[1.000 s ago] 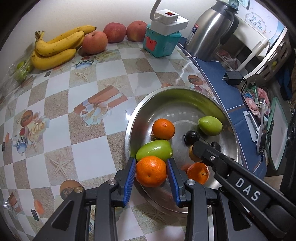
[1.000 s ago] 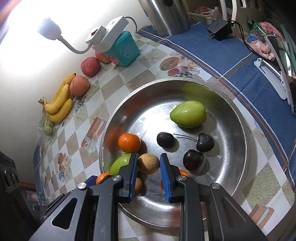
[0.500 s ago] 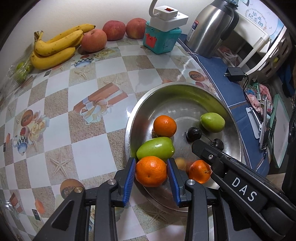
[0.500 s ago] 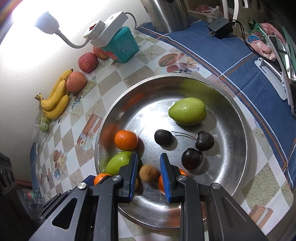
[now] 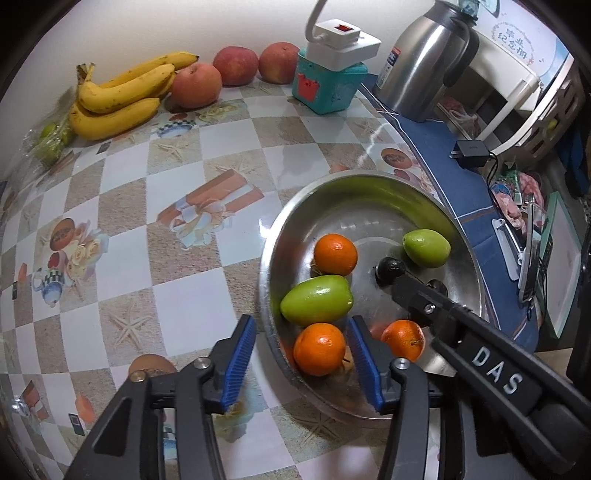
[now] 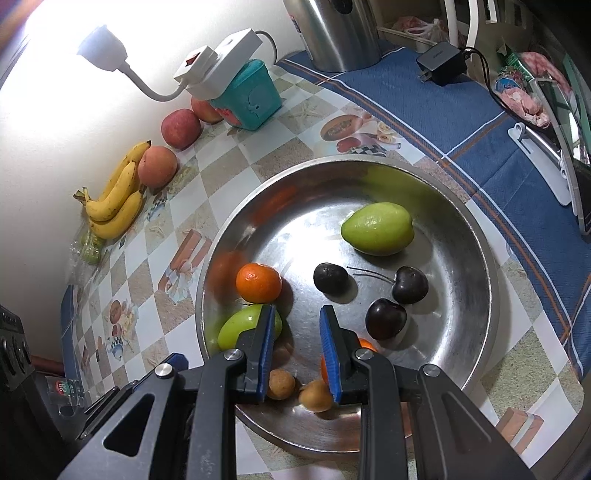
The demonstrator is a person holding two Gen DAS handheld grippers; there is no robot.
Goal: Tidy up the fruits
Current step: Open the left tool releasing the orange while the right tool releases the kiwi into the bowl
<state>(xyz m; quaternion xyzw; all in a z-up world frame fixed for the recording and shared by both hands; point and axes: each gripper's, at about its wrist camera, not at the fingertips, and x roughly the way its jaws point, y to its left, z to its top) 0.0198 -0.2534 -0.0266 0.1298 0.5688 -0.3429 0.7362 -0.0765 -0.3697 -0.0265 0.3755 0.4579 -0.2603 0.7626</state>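
While the left gripper [image 5: 301, 352] hangs over the near rim of the steel basin [image 5: 269, 258], its jaws are opening; a tangerine [image 5: 319, 349] lies between the blue pads [image 5: 238, 363], resting in the basin, and neither pad presses on it. Just behind it lies a green mango [image 5: 317, 300], with a second tangerine [image 5: 335, 254] beyond and a third [image 5: 402, 339] to the right, partly behind the right gripper's black body [image 5: 480, 354]. A smaller green mango [image 5: 426, 248] sits at the basin's far side. Bananas [image 5: 118, 96], three apples [image 5: 236, 66] and a teal box [image 5: 328, 88] stand along the wall on the chequered tablecloth [image 5: 110, 221].

In the right wrist view, the right gripper [image 6: 297, 350] has its jaws at a narrow gap with nothing clamped between them. Two small tan fruits [image 6: 280, 384] lie on the basin floor [image 6: 443, 350] under the fingers. Three dark cherries [image 6: 386, 318] sit to the right, the green mango [image 6: 376, 229] beyond them, one tangerine [image 6: 258, 282] to the left and a second green mango [image 6: 240, 325] partly behind the left finger. A steel kettle [image 6: 340, 33] stands on the blue cloth [image 6: 443, 118].
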